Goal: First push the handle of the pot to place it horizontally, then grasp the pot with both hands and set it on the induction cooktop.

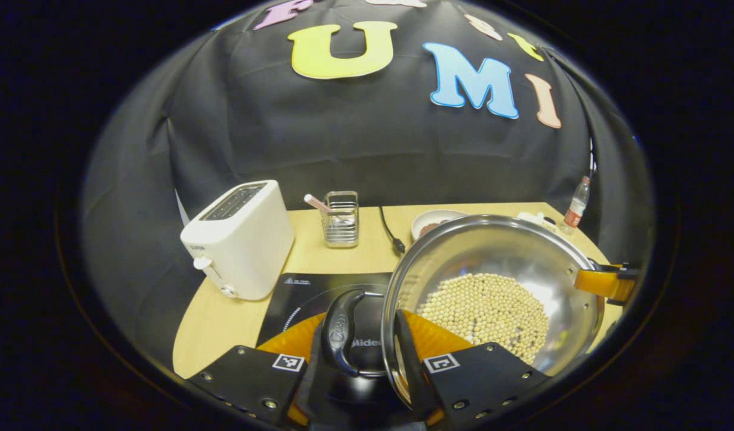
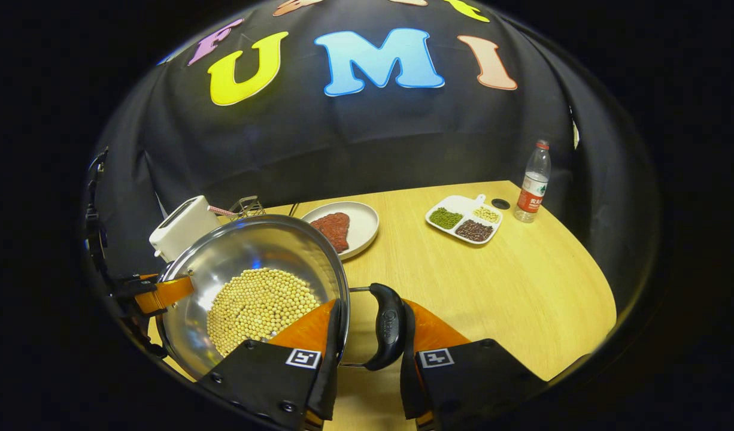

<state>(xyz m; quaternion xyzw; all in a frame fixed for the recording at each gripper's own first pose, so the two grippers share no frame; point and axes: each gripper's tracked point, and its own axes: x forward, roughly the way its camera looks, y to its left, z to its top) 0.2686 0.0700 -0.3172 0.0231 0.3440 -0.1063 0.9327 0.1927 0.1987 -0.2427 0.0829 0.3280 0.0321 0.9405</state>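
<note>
Both tongs grip the round steel pot (image 1: 499, 263) of pale beans: left tongs (image 1: 367, 350) and right tongs (image 2: 367, 335) clamp its black side handles, over the black induction cooktop (image 1: 310, 293).

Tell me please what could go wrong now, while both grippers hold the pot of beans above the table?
1. The pot looks tilted, and the loose beans could spill over its rim.
2. Each gripper, left and right, grips only the rim beside a handle, so the pot might slip or swing.
3. The toaster stands close beside the induction cooktop, and the pot may bump it on the way down.
</note>
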